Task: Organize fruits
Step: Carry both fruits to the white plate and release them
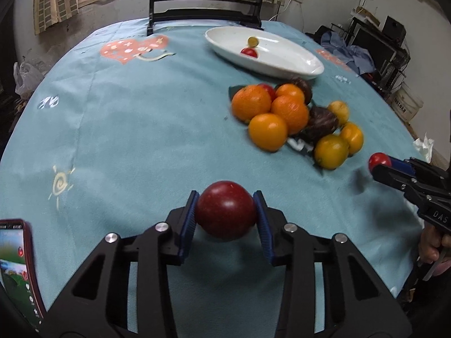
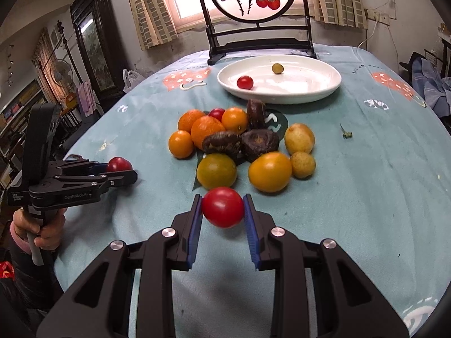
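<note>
Left wrist view: the blue-clothed surface carries a white plate beyond a fruit pile. Nearer, the left claw is clamped on a dark red plum; the right claw is clamped on a red tomato.

Two grippers, one plate, four cherry tomatoes, three dark fruits.
</note>
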